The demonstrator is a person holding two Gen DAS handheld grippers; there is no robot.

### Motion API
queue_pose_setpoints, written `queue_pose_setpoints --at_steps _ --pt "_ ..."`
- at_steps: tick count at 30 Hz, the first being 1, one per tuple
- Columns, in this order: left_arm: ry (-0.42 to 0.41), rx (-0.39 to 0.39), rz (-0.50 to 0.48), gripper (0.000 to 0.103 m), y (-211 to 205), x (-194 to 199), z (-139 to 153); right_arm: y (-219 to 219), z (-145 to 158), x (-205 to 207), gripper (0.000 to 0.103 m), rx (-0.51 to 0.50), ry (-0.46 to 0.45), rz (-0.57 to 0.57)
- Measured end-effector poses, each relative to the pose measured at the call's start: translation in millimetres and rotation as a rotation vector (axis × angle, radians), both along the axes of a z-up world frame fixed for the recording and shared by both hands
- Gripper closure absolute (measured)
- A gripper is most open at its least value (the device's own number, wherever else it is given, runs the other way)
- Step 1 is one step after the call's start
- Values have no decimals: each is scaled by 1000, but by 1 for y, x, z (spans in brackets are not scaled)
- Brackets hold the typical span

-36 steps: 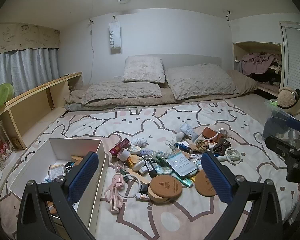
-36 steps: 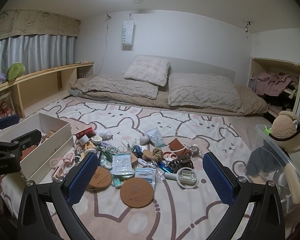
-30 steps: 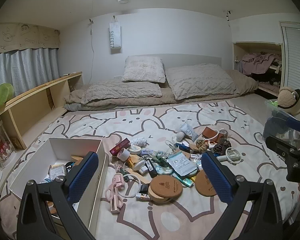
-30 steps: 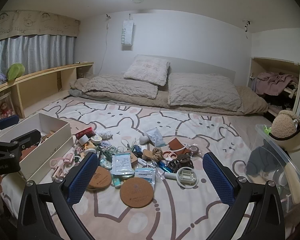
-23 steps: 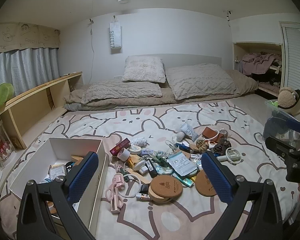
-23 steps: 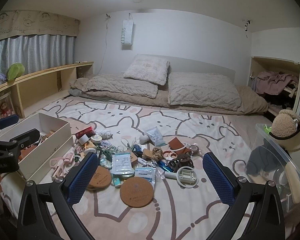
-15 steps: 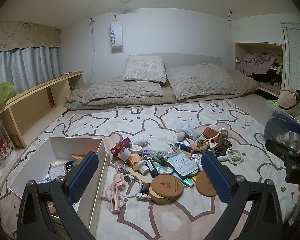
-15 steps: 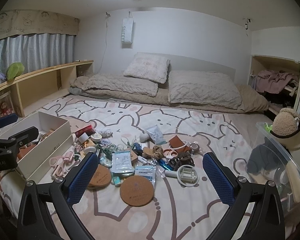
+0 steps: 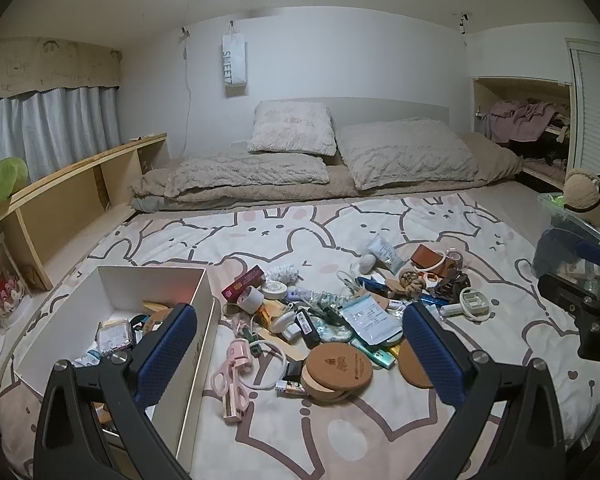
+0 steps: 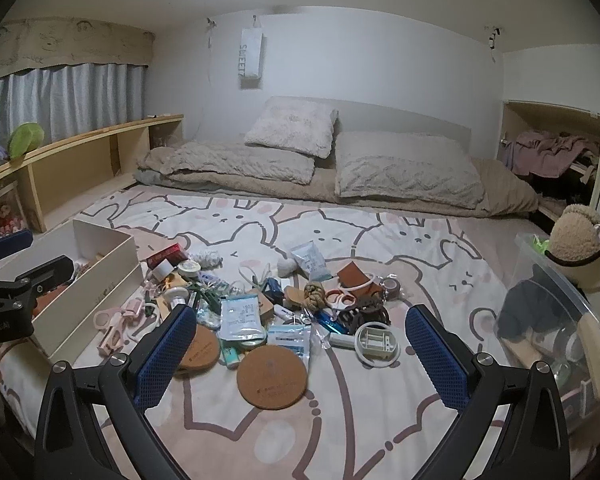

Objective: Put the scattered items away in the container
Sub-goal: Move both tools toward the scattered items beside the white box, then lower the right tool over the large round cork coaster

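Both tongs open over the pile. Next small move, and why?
Probably lower the left tongs onto the pink eyelash curler. Both tongs are open and empty; the curler lies at the pile's near edge, right beside the white box, so the carry would be short. The right tongs can wait.

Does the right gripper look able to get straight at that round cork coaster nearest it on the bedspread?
Probably yes. The right gripper is open and holds nothing, and the cork coaster lies flat just ahead between its fingers. Only a plastic packet touches its far edge; its near side is free.
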State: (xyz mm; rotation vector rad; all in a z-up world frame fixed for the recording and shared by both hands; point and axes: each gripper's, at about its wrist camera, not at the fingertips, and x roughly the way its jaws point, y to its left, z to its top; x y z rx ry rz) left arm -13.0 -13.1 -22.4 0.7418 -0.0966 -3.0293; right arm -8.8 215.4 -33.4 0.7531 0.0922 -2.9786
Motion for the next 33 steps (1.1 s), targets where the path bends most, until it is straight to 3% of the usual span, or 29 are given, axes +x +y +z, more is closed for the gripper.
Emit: queue_pose_setpoints --at_steps 18,33 --pt "-73 19 21 0 -12 -23 -24 2 -34 -25 0 -8 -94 -10" --pt "-204 34 -7 0 -13 -56 -72 9 -76 -49 0 -18 -206 -17"
